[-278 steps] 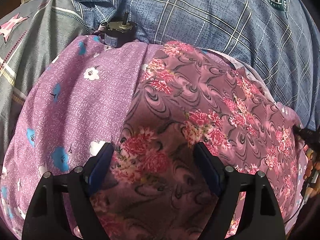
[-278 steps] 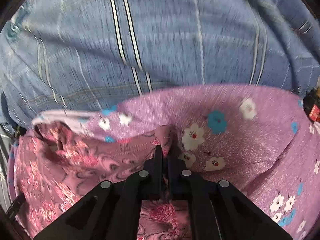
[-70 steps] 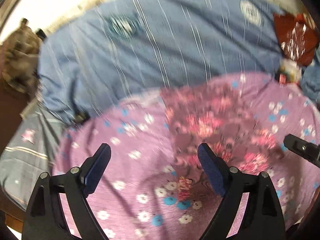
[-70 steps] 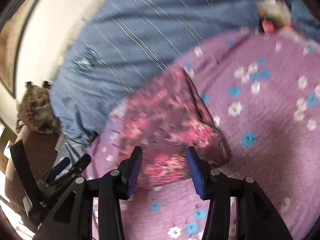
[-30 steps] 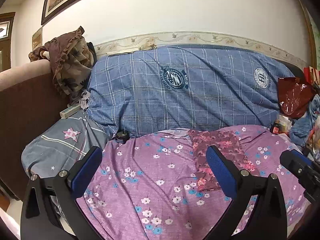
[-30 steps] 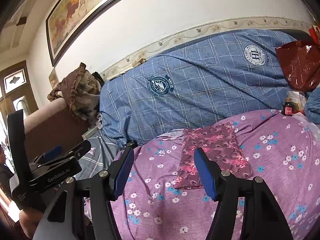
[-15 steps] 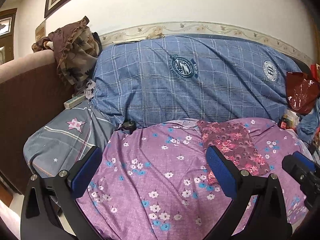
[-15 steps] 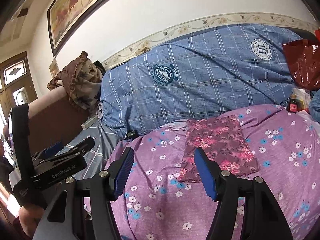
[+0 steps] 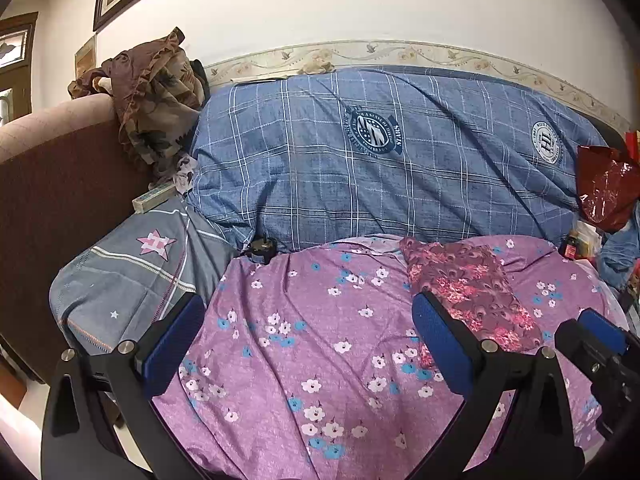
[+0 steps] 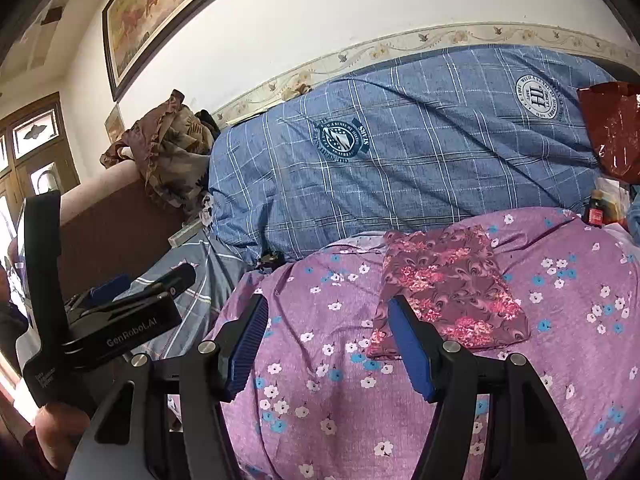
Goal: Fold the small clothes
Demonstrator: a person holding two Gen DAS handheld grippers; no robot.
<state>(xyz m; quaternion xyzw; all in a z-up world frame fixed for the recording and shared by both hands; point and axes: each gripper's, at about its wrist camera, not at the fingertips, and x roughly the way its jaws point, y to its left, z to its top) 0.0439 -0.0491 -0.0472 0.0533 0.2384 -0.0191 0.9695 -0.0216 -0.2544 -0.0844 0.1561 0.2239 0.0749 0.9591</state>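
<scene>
A small maroon cloth with pink flowers (image 9: 470, 286) lies folded into a flat rectangle on the purple flowered bedsheet (image 9: 320, 320); it also shows in the right wrist view (image 10: 448, 284). My left gripper (image 9: 306, 336) is open and empty, held back from the bed, with the cloth beyond its right finger. My right gripper (image 10: 328, 344) is open and empty, with the cloth just past its right finger. The left gripper's body (image 10: 120, 320) shows at the left of the right wrist view.
A blue plaid quilt (image 9: 380, 160) lies along the wall behind the sheet. A grey star pillow (image 9: 132, 264) and a brown sofa arm (image 9: 52, 184) with crumpled brown cloth (image 9: 156, 104) are left. A red bag (image 9: 604, 188) and small bottle (image 10: 596, 210) sit right.
Both grippers let go of the folded cloth and pulled well back from the bed. Over the last second the views shifted only slightly, with the cloth lying still.
</scene>
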